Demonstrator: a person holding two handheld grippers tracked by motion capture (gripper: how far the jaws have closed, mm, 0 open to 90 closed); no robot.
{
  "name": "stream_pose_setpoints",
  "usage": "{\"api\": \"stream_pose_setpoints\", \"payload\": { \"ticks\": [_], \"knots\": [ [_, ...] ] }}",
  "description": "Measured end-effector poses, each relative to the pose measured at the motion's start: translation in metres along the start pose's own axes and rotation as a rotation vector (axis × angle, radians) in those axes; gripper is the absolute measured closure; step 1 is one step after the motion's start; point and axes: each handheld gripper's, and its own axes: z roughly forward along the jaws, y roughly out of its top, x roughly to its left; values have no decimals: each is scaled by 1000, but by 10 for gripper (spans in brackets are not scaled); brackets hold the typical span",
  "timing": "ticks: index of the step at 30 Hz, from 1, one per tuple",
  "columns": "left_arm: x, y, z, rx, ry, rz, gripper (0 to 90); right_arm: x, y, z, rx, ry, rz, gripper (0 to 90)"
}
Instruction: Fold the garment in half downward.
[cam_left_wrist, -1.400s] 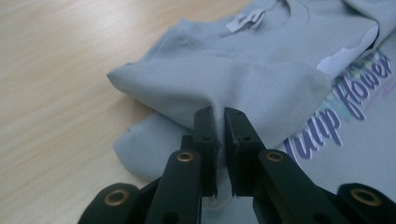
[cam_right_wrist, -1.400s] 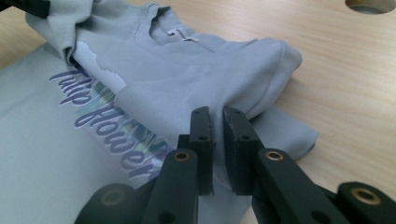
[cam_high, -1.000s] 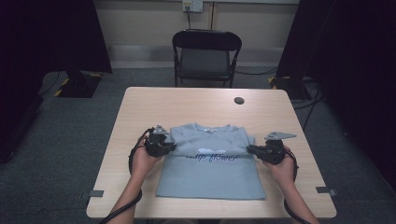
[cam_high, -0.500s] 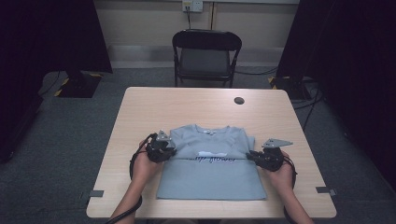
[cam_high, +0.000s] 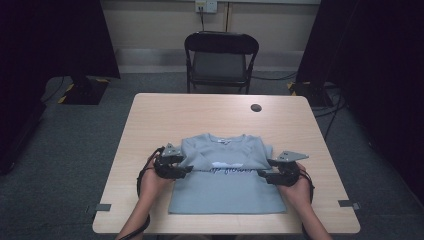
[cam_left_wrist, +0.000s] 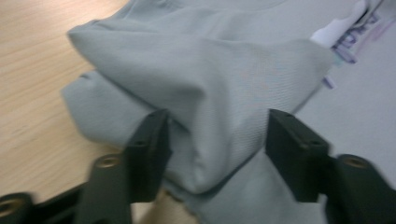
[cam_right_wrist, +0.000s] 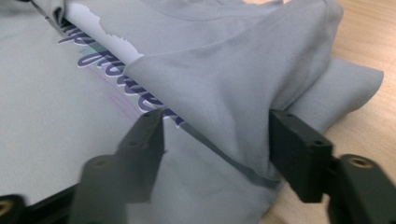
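A light grey T-shirt (cam_high: 225, 195) with a purple print lies flat near the table's front edge, collar toward the far side. A raised fold of its cloth (cam_left_wrist: 219, 93) bunches between the jaws of my left gripper (cam_left_wrist: 217, 128), which stand wide apart at the shirt's left edge (cam_high: 187, 170). My right gripper (cam_right_wrist: 217, 128) is also open, with a tented fold of the shirt (cam_right_wrist: 233, 79) between its jaws, at the shirt's right edge (cam_high: 262, 175). The folded layer covers part of the print (cam_right_wrist: 98, 51).
The wooden table (cam_high: 215, 115) has bare room beyond the collar and a small dark round spot (cam_high: 256, 107) at the far right. A black folding chair (cam_high: 220, 55) stands behind the table. Dark curtains hang at both sides.
Both grippers have moved toward the table's near edge, bringing the shirt's upper layer with them so that it now overlaps the print.
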Motion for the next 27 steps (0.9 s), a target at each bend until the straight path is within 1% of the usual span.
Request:
{"api": "stream_pose_setpoints", "payload": {
  "ticks": [1,2,3,4,5,6,9,12,14,17,20,24,25,26,27],
  "knots": [
    [0,0,0,0,0,0,288,0,0,0,-6,5,-3,281],
    [-1,1,-1,-5,0,6,236,0,1,-1,-10,0,-11,244],
    [-1,2,-1,-10,0,4,236,0,1,-1,-10,0,-11,244],
    [-1,4,-3,-20,4,-11,170,0,3,-4,-24,-9,-25,215],
    [2,7,-5,-26,15,-22,146,0,4,-6,-33,-14,-31,203],
    [4,10,-7,-27,24,-22,145,-1,6,-7,-41,-15,-36,195],
    [10,18,-10,-32,54,-39,141,-5,11,-10,-46,-28,-36,192],
    [17,26,-9,-30,62,-50,142,-11,19,-9,-30,-53,-34,187],
    [21,31,-7,-33,70,-65,146,-16,26,-8,-27,-57,-28,185],
    [28,41,0,-42,74,-84,150,-24,39,-3,-27,-70,-20,185],
    [34,52,7,-56,77,-103,151,-32,51,5,-31,-76,9,185],
    [40,65,19,-47,89,-111,152,-39,65,18,-16,-94,17,185],
    [40,65,19,-47,89,-111,152,-41,67,21,-10,-97,14,186],
    [41,69,25,-36,89,-107,152,-42,70,24,-2,-102,10,188],
    [42,70,29,-26,85,-112,152,-43,72,27,1,-106,6,193]
  ]
}}
